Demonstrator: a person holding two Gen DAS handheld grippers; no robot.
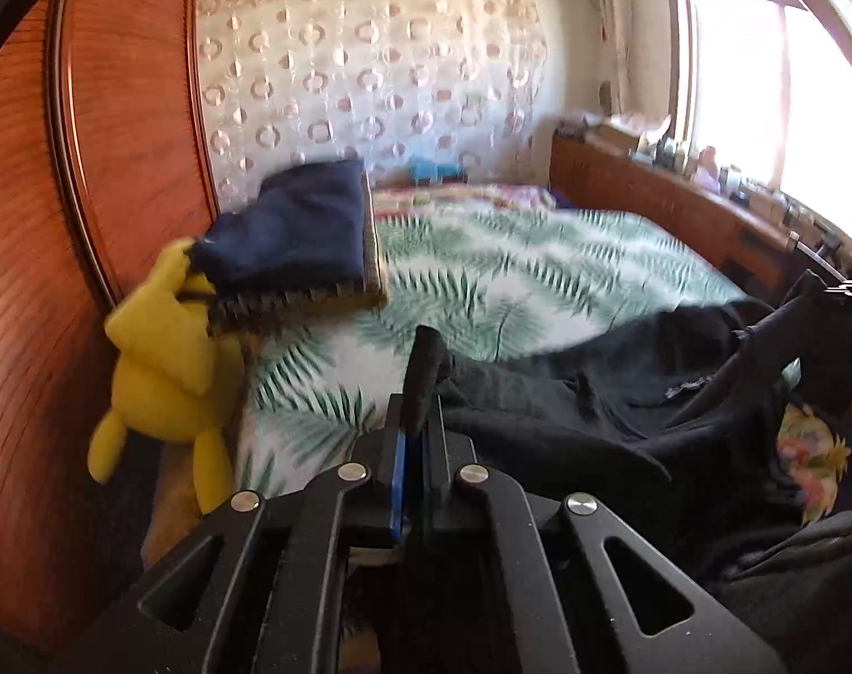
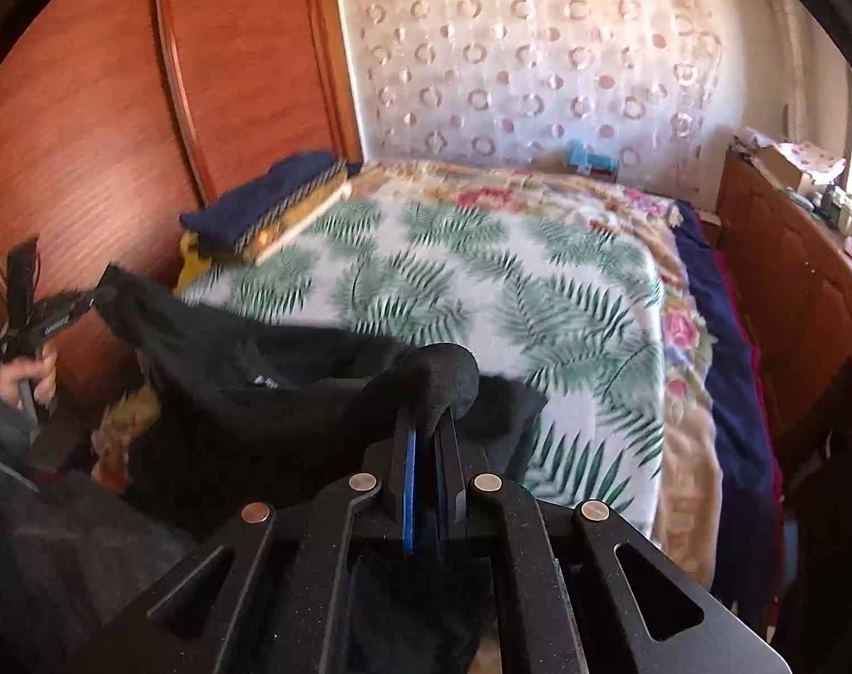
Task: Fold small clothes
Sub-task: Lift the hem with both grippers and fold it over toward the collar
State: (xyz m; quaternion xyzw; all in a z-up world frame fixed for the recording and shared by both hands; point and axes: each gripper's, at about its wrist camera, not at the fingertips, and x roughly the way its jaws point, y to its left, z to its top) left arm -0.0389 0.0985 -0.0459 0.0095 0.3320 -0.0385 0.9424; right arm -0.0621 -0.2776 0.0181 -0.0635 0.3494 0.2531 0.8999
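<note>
The black garment (image 2: 246, 387) hung stretched between both grippers above the near edge of the bed (image 2: 482, 281), its long axis running from left of the frame to lower centre. The left gripper (image 1: 420, 376) was clenched on one corner, the right gripper (image 2: 434, 387) on the other
</note>
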